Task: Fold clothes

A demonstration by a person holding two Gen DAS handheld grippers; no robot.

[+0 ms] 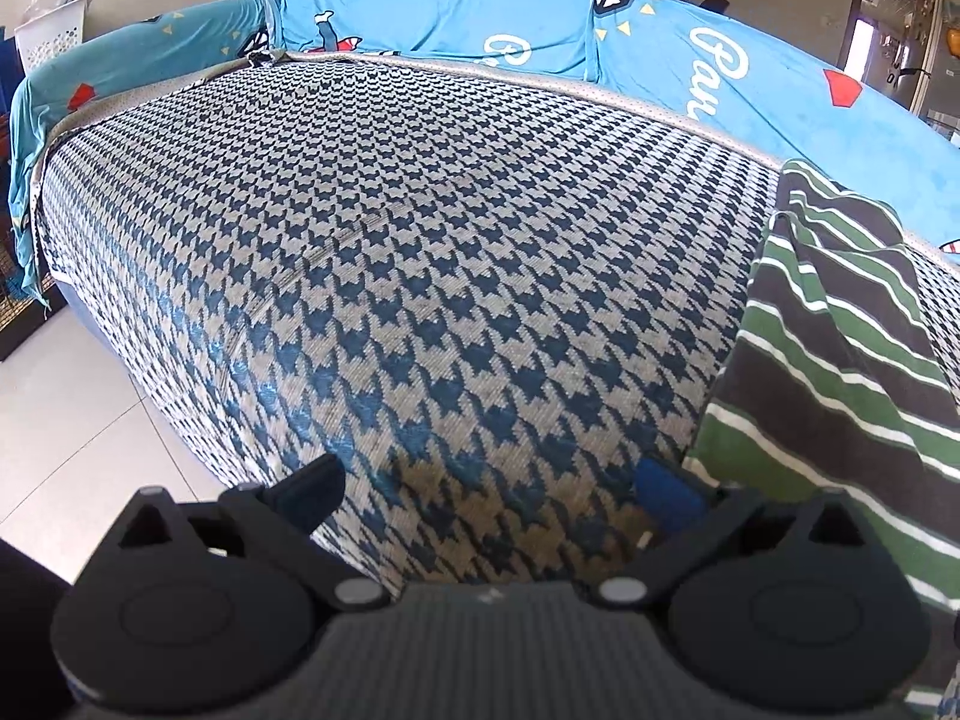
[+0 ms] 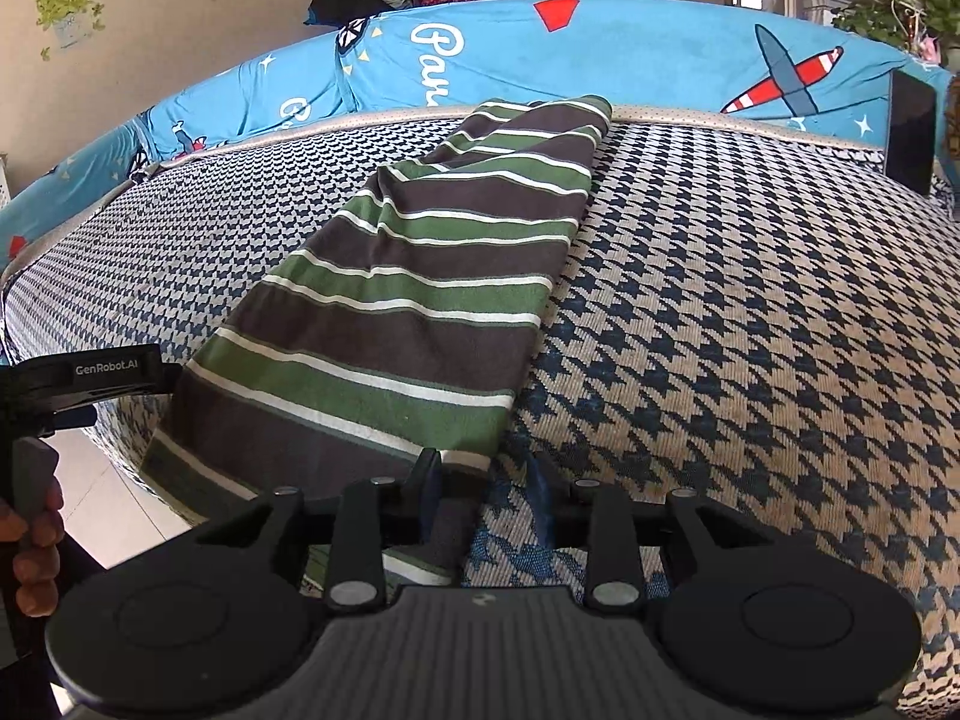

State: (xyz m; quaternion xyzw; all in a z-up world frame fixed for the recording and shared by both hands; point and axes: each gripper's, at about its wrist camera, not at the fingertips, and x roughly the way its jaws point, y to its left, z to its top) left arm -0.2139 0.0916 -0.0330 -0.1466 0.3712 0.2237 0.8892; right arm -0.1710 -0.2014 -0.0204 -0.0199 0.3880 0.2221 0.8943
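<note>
A green, grey and white striped garment [image 2: 408,276] lies folded into a long strip on the houndstooth-covered surface [image 2: 750,360], running from the near edge toward the back. My right gripper [image 2: 486,474] sits at its near right corner. The jaws stand a little apart, the cloth edge lies between them against the left finger [image 2: 429,471], and bare cover shows beside the right one. In the left wrist view the garment [image 1: 840,372] is at the right. My left gripper [image 1: 492,486] is wide open over the bare cover, its blue right pad [image 1: 666,489] close to the cloth's edge.
A blue cartoon-print sheet [image 2: 600,54] covers the raised back and sides. A dark box [image 2: 912,126] stands at the back right. White tiled floor [image 1: 78,420] lies beyond the near left edge. A hand [image 2: 36,516] holds the left gripper's handle at the far left.
</note>
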